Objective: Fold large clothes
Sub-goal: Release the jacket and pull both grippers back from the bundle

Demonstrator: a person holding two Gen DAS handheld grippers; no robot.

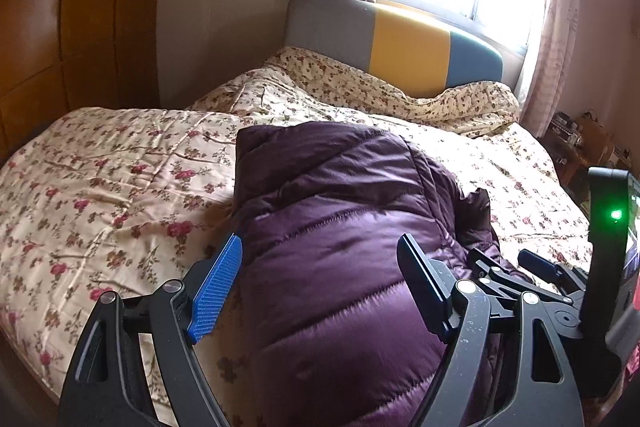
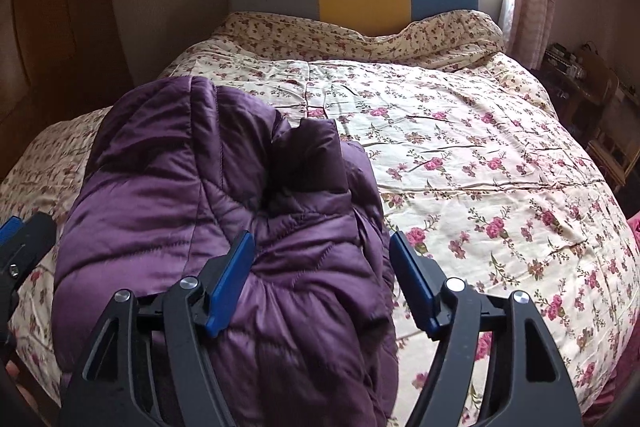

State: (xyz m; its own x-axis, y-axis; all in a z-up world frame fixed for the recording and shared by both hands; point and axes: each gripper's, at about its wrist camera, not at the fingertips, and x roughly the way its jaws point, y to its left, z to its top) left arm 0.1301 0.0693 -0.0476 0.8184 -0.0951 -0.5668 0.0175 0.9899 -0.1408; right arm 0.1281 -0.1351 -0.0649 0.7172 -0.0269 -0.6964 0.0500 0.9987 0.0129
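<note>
Purple quilted satin puffer jacket [image 2: 224, 227], bundled on floral bed quilt [image 2: 480, 155]: soft, bulky, slippery; grip seams. Left tongs [image 1: 320, 267], right tongs [image 2: 322, 267]: released, empty.

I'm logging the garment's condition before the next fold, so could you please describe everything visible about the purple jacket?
The purple jacket is a glossy, quilted puffer with stitched horizontal channels. It lies bunched and partly folded on the floral bedspread, near the foot of the bed, with a darker matte flap sticking up near its middle. The left gripper and right gripper both stand open over it, blue pads apart, gripping nothing.
</note>
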